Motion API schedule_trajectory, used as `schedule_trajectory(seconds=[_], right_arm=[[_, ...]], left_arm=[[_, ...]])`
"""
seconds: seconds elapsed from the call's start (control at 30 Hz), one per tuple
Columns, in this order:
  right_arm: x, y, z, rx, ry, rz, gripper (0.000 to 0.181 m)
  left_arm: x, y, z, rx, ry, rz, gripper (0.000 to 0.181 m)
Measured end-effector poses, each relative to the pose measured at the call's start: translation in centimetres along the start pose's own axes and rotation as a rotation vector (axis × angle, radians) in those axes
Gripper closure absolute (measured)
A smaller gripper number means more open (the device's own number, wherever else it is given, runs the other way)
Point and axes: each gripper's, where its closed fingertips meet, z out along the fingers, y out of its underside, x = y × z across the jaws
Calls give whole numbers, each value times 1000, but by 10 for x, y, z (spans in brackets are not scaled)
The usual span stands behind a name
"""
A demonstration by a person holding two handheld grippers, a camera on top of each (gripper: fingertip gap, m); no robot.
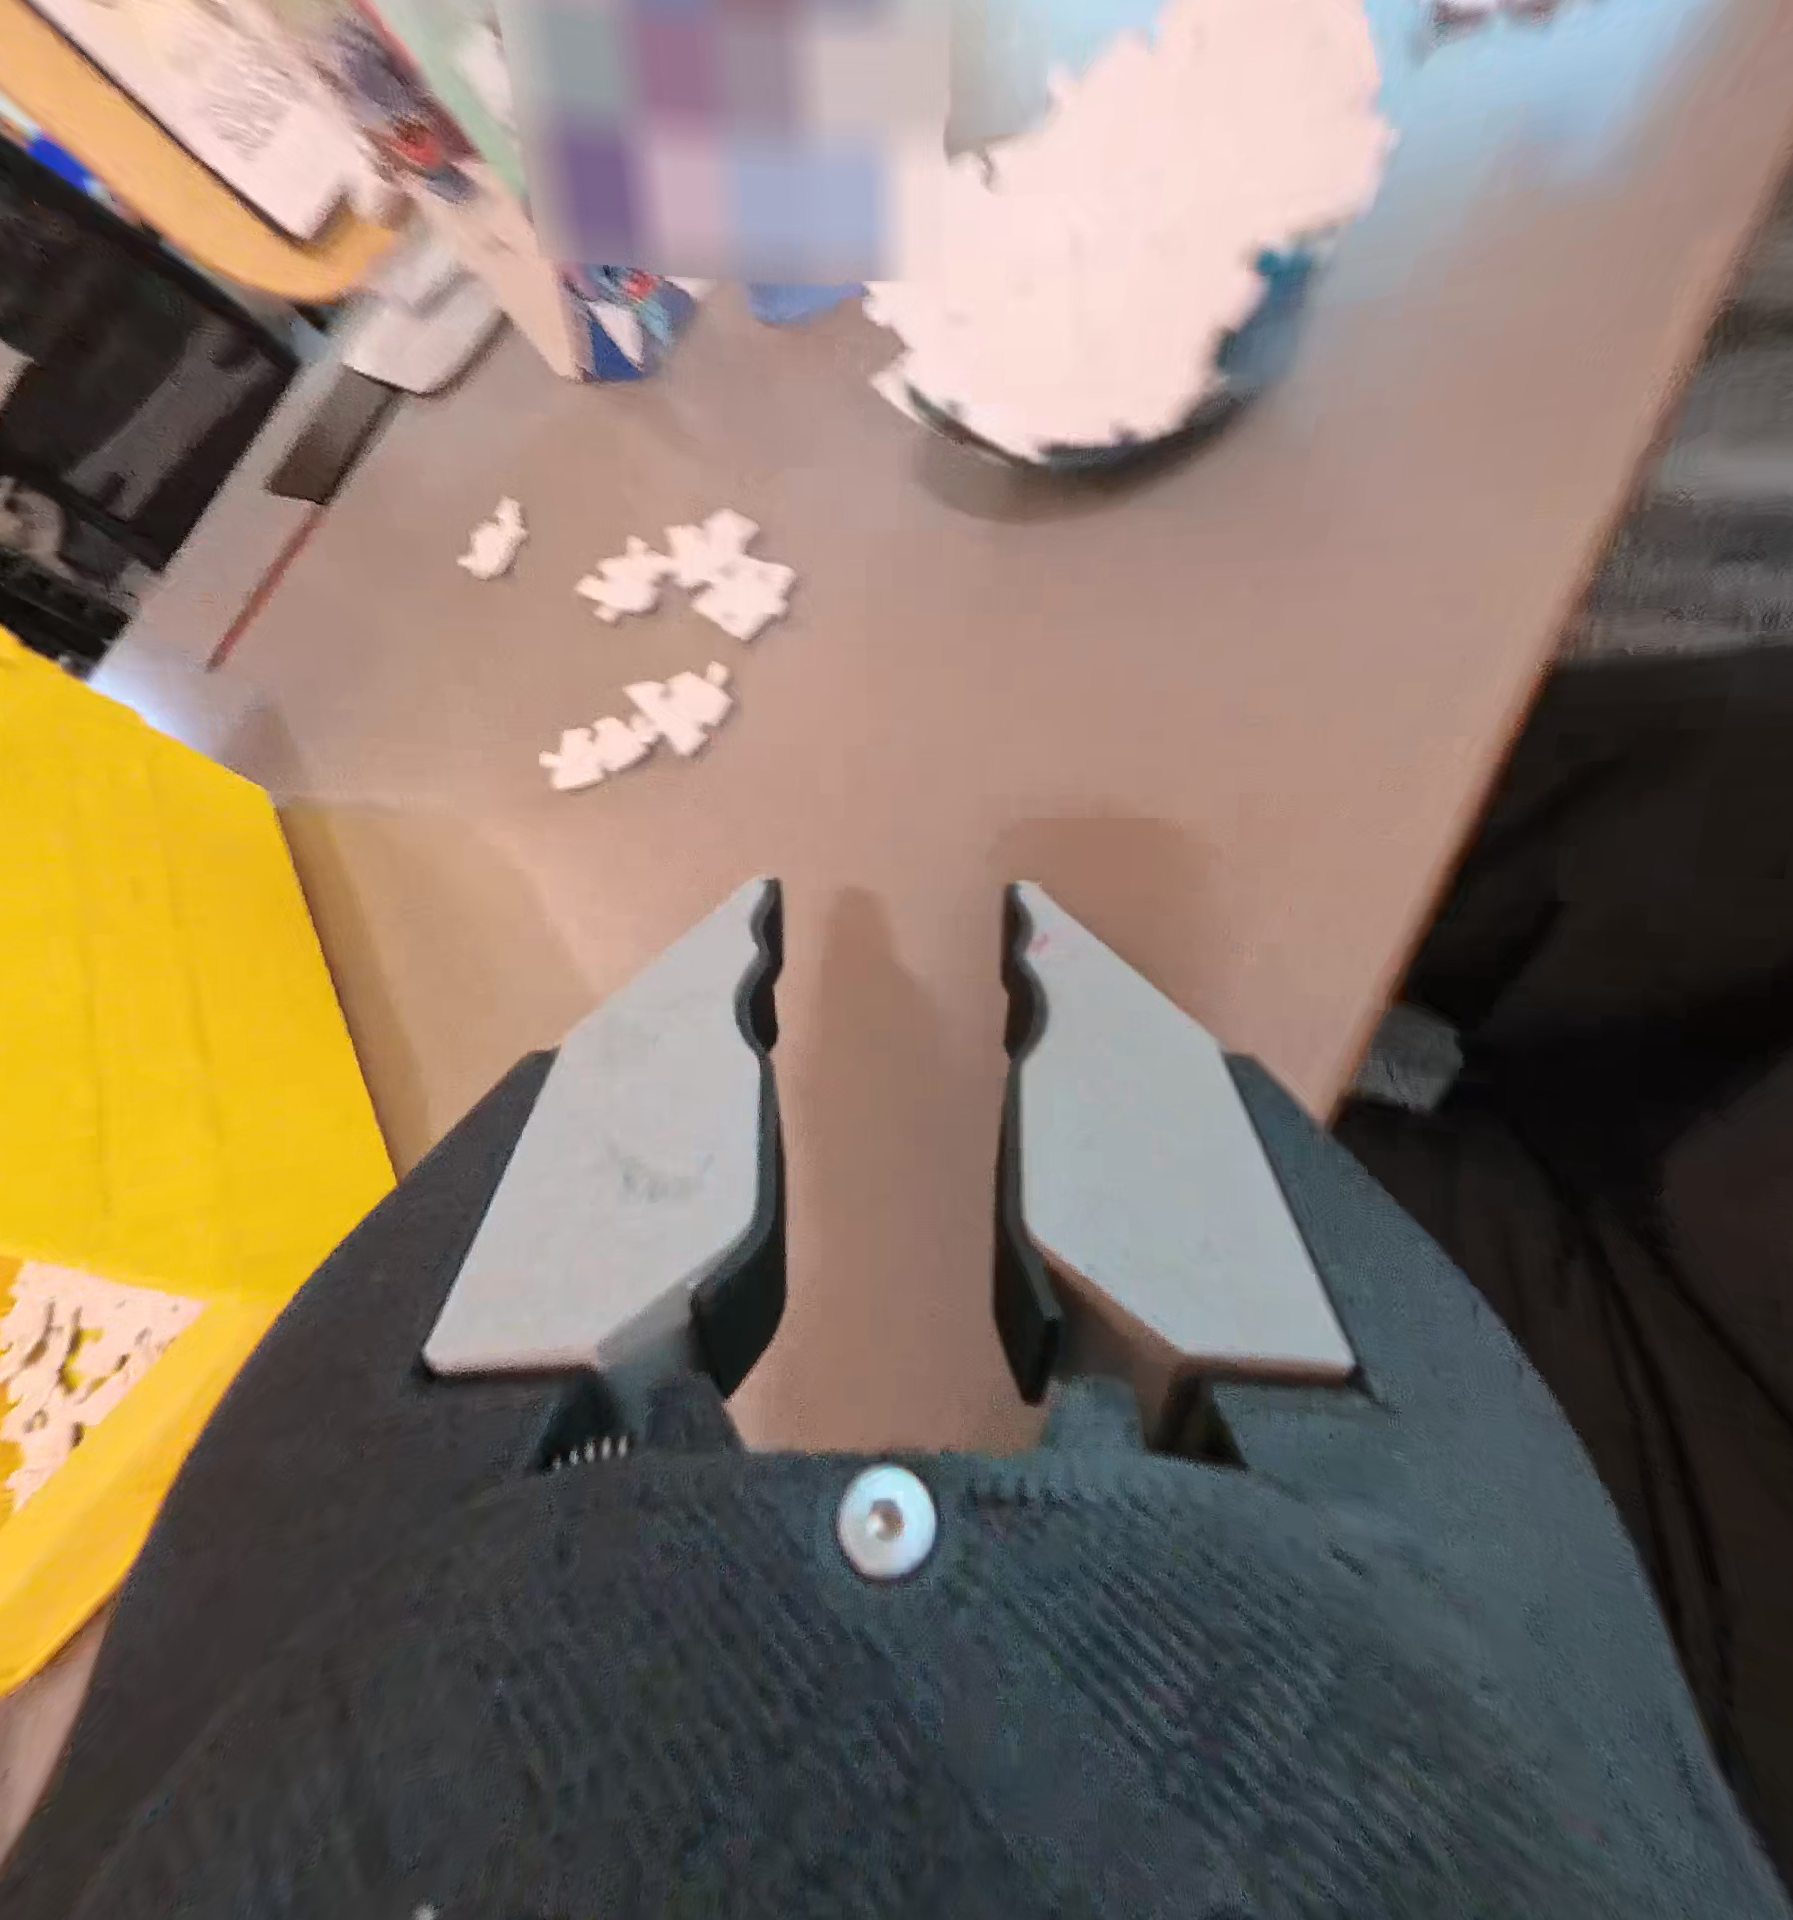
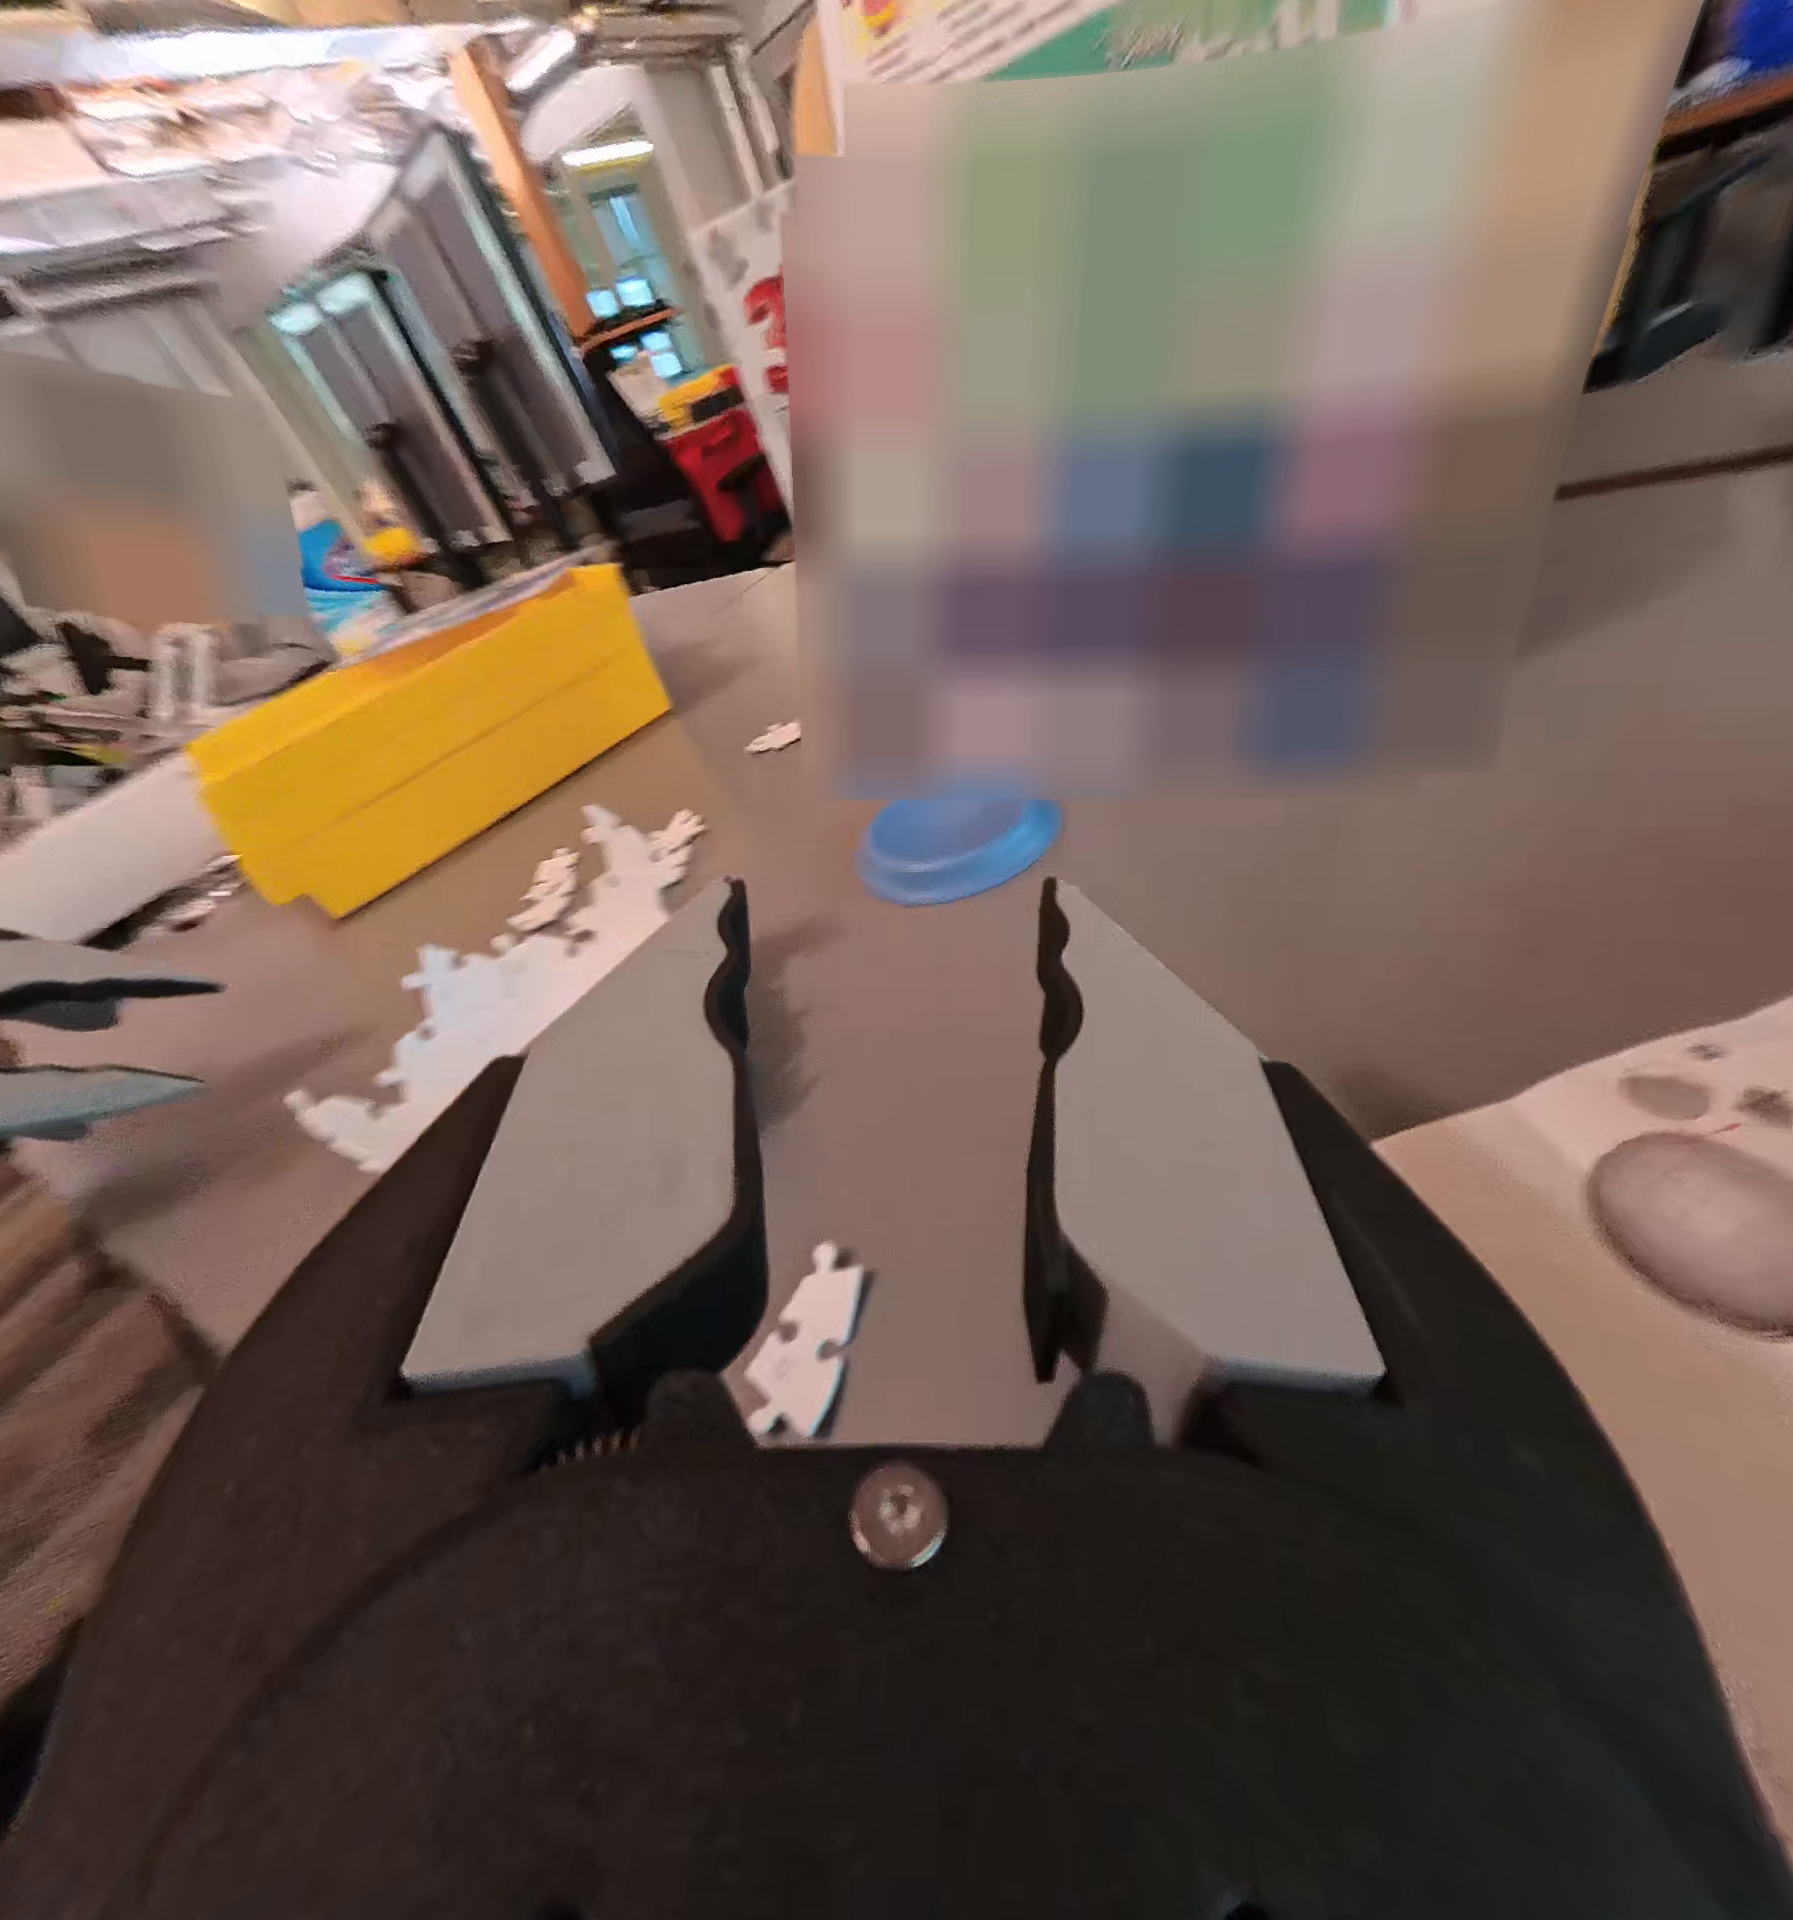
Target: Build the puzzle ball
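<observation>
Clearly the ball (image 1: 1100, 249) is only part-built: in the left wrist view it sits at one o'clock as a white, jagged-edged shell on a dark stand, its rim unfinished. Loose pieces (image 1: 663, 634) lie on the table (image 1: 1079, 675) at eleven o'clock of my left gripper (image 1: 892, 904), well apart from the ball, some clipped together into small clusters. More pieces show inside the yellow bin (image 1: 113, 997) at nine o'clock. So, as I judge it, a good share is done but plenty remains.

My left gripper hangs over bare table, jaws parted wide, nothing between them. My right gripper (image 2: 892, 899) is likewise spread wide and empty; a single piece (image 2: 804, 1351) lies on the table under its palm, near the left finger's base, not gripped. A larger joined patch (image 2: 497, 997) lies at ten o'clock, and a blue stand (image 2: 959, 842) at twelve.

Next, I reckon, comes picking up a piece or cluster.
</observation>
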Motion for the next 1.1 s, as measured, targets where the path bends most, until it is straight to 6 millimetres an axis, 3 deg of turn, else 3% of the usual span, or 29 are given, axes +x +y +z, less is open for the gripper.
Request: schedule_trajectory(seconds=[0.1,0.17,0.23,0.33,0.43,0.63,0.87,1.0,1.1], right_arm=[[5,-8,10,-16,63,-82,126],[12,0,24,-49,96,-137,125],[25,18,35,-96,158,-219,136],[21,24,41,-134,168,-299,136],[16,25,41,-130,167,-358,136],[14,35,46,-188,182,-417,129],[-8,48,51,-220,158,-656,148],[-1,55,55,-279,189,-665,147],[5,57,56,-307,212,-647,141]], left_arm=[[-24,-12,16,104,10,-97,144],[-43,-16,35,136,-17,-150,138],[-57,-22,51,189,-33,-193,139],[-68,-24,67,177,-34,-220,142],[-67,-17,76,112,-22,-211,132],[-64,-18,68,132,-70,-156,140],[-58,-14,72,80,-108,-67,140],[-58,-8,78,20,-151,-11,141],[-62,-1,84,-21,-116,-53,157]])
